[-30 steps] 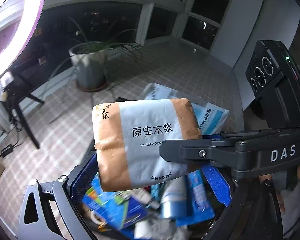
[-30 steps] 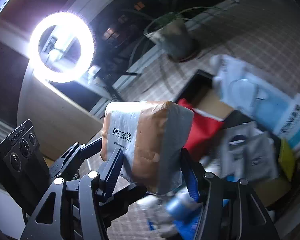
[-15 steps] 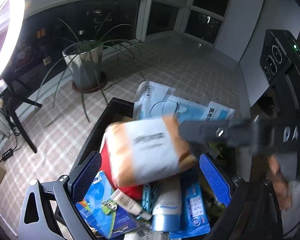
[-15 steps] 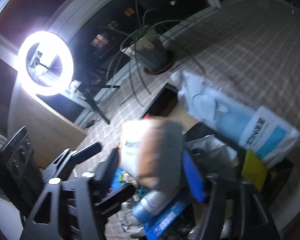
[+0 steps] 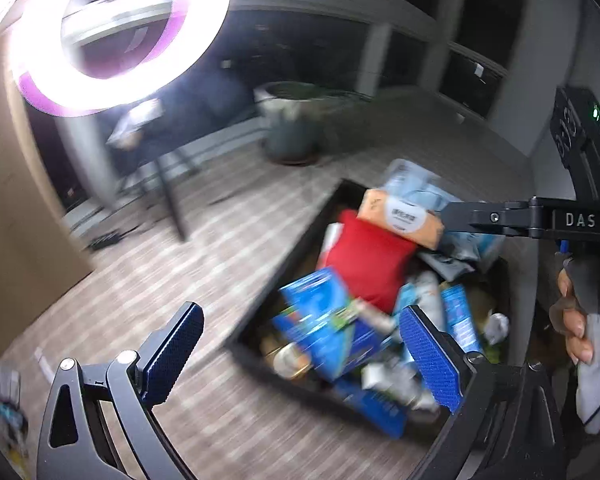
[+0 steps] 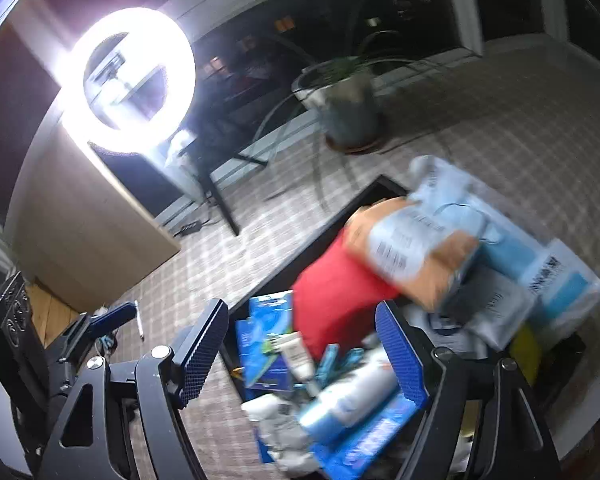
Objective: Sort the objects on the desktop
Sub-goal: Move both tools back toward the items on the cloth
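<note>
An orange and white tissue pack (image 5: 404, 216) lies in the black bin (image 5: 300, 240), on a red pouch (image 5: 370, 264). It also shows in the right wrist view (image 6: 408, 252), blurred, next to a light blue mask bag (image 6: 500, 228). My left gripper (image 5: 300, 352) is open and empty over the bin's near left edge. My right gripper (image 6: 312, 354) is open and empty above the bin (image 6: 364, 200); its finger shows at the right of the left wrist view (image 5: 500, 218).
The bin holds blue boxes (image 5: 324, 320), tubes (image 6: 348, 396) and packets. A potted plant (image 6: 348, 116) and a ring light (image 6: 130, 70) on a stand are beyond it. A pen (image 6: 139, 320) lies on the checked tablecloth at left.
My right gripper carried the tissue pack down toward the bin, opened and let it go; the pack now rests in the bin. My left gripper swung left and back.
</note>
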A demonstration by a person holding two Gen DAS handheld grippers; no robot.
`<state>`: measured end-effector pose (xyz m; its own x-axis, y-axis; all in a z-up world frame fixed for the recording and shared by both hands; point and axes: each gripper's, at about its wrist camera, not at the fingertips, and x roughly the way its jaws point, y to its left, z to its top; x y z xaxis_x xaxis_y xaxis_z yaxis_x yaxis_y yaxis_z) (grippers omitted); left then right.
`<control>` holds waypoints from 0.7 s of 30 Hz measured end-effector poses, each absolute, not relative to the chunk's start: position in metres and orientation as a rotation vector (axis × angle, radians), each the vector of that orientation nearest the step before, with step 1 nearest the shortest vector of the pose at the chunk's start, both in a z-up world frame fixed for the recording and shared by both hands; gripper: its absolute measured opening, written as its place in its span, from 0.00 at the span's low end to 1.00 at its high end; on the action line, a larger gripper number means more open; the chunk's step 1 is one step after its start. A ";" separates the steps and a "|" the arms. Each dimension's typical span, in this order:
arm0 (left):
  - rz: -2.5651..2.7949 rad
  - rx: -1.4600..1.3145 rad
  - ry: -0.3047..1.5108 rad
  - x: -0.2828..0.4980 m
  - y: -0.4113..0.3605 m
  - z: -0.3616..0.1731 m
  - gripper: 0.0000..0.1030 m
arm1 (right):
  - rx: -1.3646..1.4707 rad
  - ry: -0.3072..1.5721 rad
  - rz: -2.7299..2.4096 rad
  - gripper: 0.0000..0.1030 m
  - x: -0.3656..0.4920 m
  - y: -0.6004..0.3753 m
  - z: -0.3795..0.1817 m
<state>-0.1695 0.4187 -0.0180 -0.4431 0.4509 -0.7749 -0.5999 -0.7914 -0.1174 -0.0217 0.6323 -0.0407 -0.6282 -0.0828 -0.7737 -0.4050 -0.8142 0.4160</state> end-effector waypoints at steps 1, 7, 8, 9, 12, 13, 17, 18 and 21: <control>2.257 -1.132 0.205 -0.168 0.400 -0.016 0.97 | -1.259 0.857 2.542 0.71 -0.026 0.626 -0.042; 2.420 -1.201 0.126 -0.161 0.293 -0.015 0.97 | -1.342 0.760 2.603 0.71 -0.058 0.570 -0.048; 2.437 -1.219 0.114 -0.160 0.278 -0.017 0.97 | -1.360 0.744 2.617 0.71 -0.065 0.559 -0.049; 2.466 -1.242 0.106 -0.159 0.259 -0.019 0.97 | -1.374 0.732 2.628 0.71 -0.071 0.550 -0.049; 2.564 -1.306 0.079 -0.160 0.201 -0.026 0.97 | -1.419 0.682 2.671 0.71 -0.093 0.516 -0.051; 2.590 -1.330 0.059 -0.159 0.180 -0.029 0.97 | -1.430 0.665 2.680 0.71 -0.099 0.509 -0.052; 2.698 -1.443 -0.021 -0.162 0.101 -0.043 0.97 | -1.494 0.545 2.739 0.71 -0.133 0.458 -0.059; 2.718 -1.475 -0.054 -0.162 0.079 -0.046 0.97 | -1.511 0.523 2.746 0.71 -0.140 0.448 -0.061; 2.771 -1.563 -0.143 -0.161 0.020 -0.059 0.97 | -1.569 0.458 2.776 0.71 -0.165 0.412 -0.070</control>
